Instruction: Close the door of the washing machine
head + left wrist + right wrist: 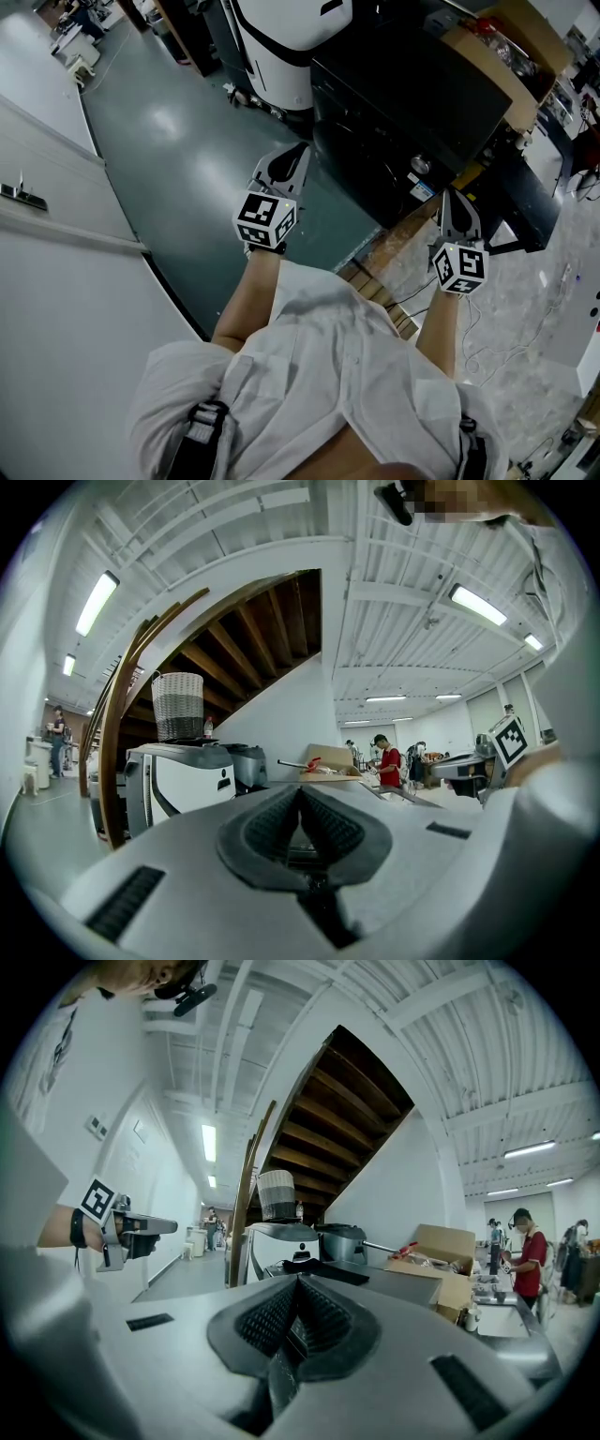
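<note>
A black boxy machine (403, 103) stands on the floor just ahead of me, with a round knob (419, 165) on its near side. I cannot make out its door from here. In the right gripper view its dark flat top (375, 1283) lies beyond the jaws. My left gripper (302, 150) hangs over the green floor to the left of the machine, jaws closed with nothing between them. My right gripper (450, 194) is level near the machine's near right corner, its pads (281, 1312) together and empty. Neither gripper touches the machine.
A white machine (291, 47) with a woven basket (177, 705) on top stands behind the black one. A cardboard box (506, 56) sits at the back right. A white wall (56, 216) runs along the left. Cables (497, 347) trail on the pale floor. People (386, 761) work far off.
</note>
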### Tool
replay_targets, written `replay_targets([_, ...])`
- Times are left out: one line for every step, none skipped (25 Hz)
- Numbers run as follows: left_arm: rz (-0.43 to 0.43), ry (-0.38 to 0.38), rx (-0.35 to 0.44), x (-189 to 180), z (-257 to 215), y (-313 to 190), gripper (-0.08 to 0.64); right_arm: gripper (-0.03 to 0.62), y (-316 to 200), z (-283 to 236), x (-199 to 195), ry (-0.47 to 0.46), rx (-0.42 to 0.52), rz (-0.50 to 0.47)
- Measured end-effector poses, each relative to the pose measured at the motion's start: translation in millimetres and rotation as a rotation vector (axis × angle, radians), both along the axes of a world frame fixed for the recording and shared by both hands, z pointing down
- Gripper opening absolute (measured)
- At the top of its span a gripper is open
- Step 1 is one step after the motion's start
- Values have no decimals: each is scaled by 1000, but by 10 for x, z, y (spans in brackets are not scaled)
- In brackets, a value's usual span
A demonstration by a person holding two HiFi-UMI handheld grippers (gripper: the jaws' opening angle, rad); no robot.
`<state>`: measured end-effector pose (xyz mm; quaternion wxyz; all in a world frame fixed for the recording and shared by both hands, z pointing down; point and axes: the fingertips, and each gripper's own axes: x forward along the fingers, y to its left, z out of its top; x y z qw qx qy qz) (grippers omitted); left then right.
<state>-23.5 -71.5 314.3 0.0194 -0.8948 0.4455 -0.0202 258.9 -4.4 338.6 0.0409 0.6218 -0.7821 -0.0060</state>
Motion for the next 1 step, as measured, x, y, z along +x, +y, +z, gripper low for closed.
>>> replay_targets([1,1,0,7,-3,0,18,26,3,-2,7,0,1,1])
